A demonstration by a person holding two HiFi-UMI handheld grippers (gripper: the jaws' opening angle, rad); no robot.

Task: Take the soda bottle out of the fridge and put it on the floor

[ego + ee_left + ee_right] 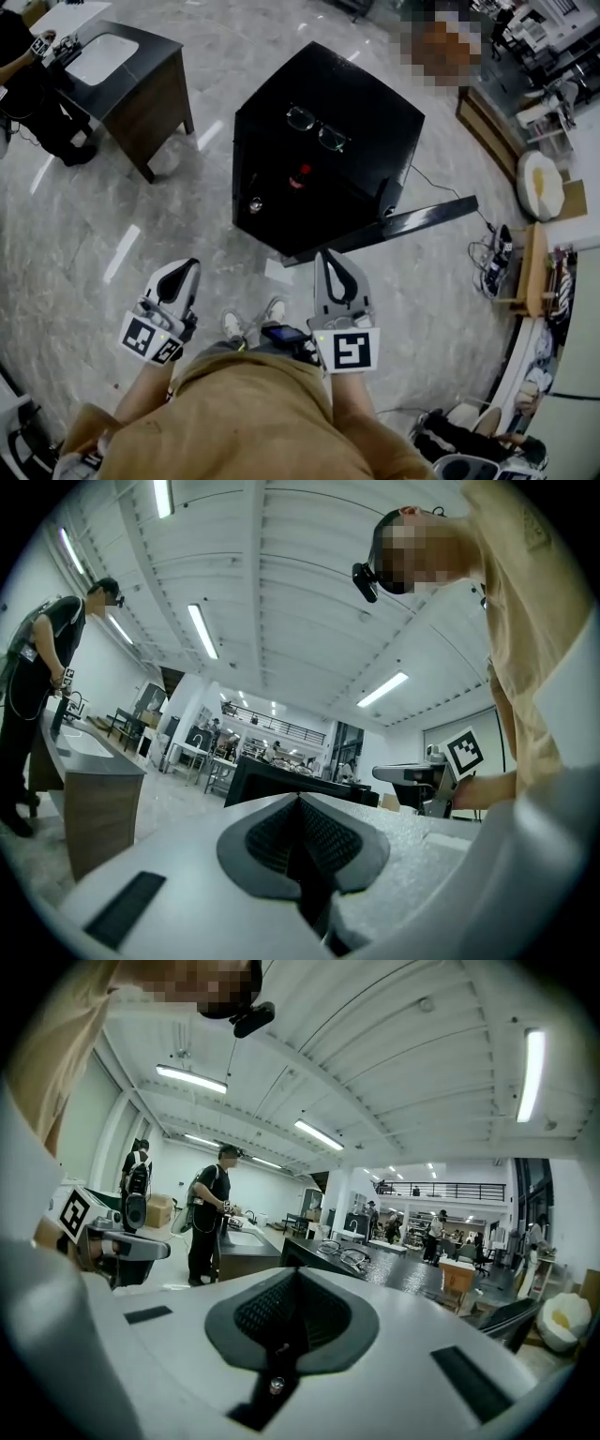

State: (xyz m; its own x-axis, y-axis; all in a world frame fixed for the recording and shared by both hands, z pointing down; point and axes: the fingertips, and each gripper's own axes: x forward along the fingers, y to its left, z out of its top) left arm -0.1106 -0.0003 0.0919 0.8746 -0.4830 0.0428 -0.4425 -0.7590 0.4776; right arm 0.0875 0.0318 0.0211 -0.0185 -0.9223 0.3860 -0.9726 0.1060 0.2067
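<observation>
We face the open fridge [361, 98] with left claw [187, 270] and right claw [328, 258] closed and empty; what seems the soda bottle [299, 176] sits inside, untouched.

Bright, even indoor light falls from long ceiling strips [202, 630]. White glare streaks lie on the polished floor [120, 255], while the black fridge [361, 122] stays dark and shows little detail. All views bow strongly toward the edges. Both gripper views have black corners, and their nearest parts are soft.
</observation>
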